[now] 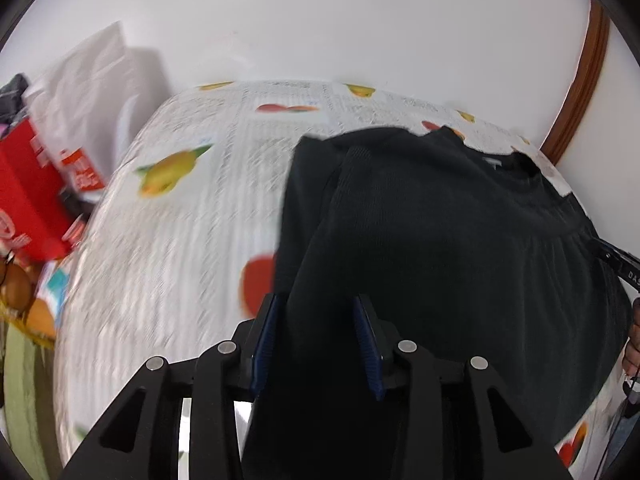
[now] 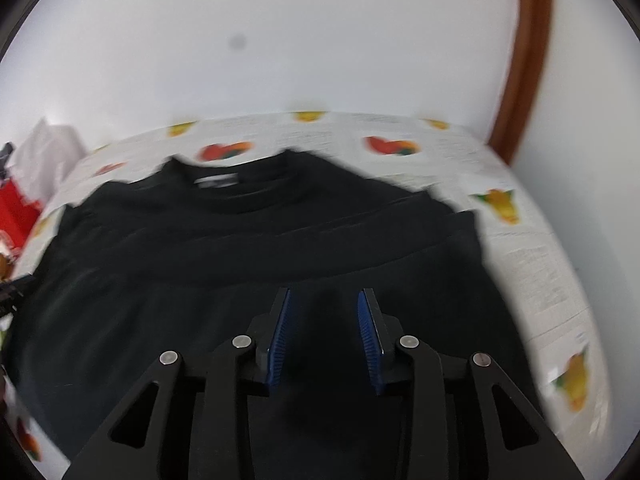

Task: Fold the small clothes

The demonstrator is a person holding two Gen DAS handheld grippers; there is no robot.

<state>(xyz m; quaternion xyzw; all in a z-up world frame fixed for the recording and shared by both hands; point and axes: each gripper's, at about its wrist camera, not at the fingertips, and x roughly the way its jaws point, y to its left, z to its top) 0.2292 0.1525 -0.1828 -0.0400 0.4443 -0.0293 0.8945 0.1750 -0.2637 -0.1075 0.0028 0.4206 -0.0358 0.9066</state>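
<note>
Left gripper [image 1: 318, 306] fingers parted; right gripper [image 2: 325, 302] fingers parted.

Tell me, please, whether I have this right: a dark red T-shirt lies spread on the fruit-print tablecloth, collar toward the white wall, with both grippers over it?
Not quite: the T-shirt is black, not dark red, as the right wrist view shows. The rest holds: it lies on the fruit-print tablecloth, collar toward the white wall, with the left gripper and right gripper over it.

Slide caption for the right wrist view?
Right tool, jaws apart, above a black shirt on a fruit-print tablecloth.
</note>
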